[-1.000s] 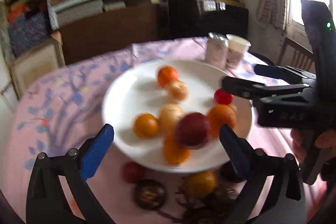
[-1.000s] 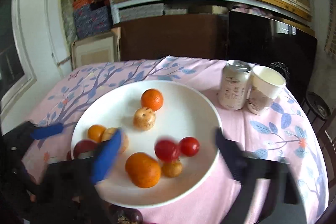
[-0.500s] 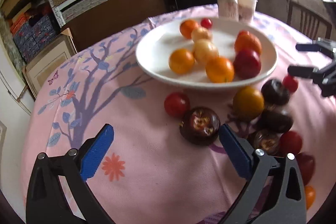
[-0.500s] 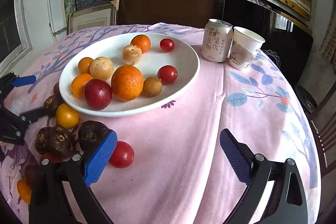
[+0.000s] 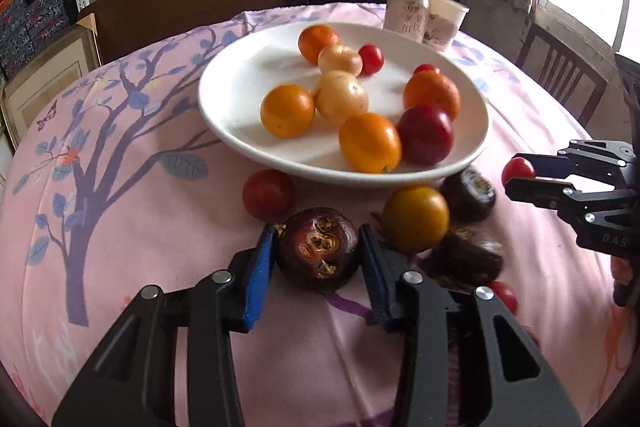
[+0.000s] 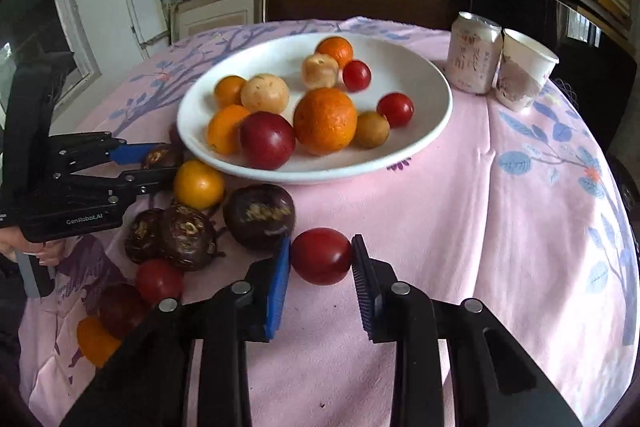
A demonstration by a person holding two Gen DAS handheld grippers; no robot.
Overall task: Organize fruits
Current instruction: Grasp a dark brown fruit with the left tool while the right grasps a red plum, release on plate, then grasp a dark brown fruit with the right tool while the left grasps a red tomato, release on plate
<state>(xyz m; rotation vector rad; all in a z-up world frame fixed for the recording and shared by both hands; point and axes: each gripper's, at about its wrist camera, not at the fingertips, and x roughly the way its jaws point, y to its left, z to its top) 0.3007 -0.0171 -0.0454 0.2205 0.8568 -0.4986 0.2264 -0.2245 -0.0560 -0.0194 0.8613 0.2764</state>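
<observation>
A white plate (image 5: pixel 240 75) (image 6: pixel 436 107) holds several oranges, pale fruits, a plum and small red tomatoes. Loose fruit lies on the pink cloth in front of it. My left gripper (image 5: pixel 318 251) is shut on a dark purple mangosteen (image 5: pixel 318 247), which rests on the cloth; the same grip shows in the right wrist view (image 6: pixel 160 157). My right gripper (image 6: pixel 320 259) is shut on a red tomato (image 6: pixel 321 255), also seen in the left wrist view (image 5: pixel 518 169). A yellow-orange fruit (image 5: pixel 416 213) and more mangosteens (image 6: pixel 259 215) lie between the grippers.
A drink can (image 6: pixel 474 53) and a paper cup (image 6: pixel 524 73) stand behind the plate at the right. A red fruit (image 5: pixel 269 193) lies left of my left gripper. A wooden chair (image 5: pixel 560 75) stands past the table's right edge. Shelves fill the back wall.
Both grippers have come down from open to closed: the left around the mangosteen, the right around the red tomato. Both moved forward to the loose fruit.
</observation>
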